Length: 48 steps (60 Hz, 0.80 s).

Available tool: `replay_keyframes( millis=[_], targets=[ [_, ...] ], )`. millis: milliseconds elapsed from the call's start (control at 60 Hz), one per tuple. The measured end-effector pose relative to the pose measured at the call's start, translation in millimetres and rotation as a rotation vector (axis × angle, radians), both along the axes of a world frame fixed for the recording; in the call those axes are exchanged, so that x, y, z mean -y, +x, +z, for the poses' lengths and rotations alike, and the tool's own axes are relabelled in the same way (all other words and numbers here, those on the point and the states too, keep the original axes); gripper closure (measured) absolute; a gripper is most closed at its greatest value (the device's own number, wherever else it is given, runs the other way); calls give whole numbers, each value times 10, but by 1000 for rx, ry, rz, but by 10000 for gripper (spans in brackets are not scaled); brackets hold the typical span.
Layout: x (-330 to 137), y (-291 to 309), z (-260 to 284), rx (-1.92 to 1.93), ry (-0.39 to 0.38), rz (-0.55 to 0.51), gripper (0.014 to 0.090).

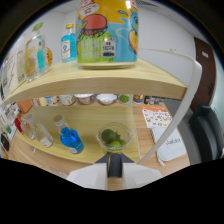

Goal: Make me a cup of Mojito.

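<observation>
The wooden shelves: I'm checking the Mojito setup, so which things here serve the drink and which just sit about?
For the job:
- clear glass bowl of green limes, just ahead of the hand-held gripper
- clear bottles on the upper shelf

Lying about:
- large colourful cartoon-printed can
- bottle of blue liquid
- printed paper sheet

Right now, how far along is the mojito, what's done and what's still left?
Nothing looks done: no cup or mixed drink is in view. In hand, the gripper points at the glass bowl of limes just ahead of its fingers, which hold nothing. Still left: picking a lime, then the liquids; the blue bottle stands beside the bowl, and the big can sits untouched on the upper shelf.
</observation>
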<state>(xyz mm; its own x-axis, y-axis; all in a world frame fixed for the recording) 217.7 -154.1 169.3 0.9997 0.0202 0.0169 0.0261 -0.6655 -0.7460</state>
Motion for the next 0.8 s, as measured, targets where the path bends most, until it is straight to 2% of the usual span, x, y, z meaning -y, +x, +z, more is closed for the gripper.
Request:
replay_keyframes(
  millis=[317,600,800],
  targets=[
    [53,27,-10,28,-44,0,893],
    [263,-20,309,28,19,-37,900],
    [714,-374,488,12,42,-39,899]
  ],
)
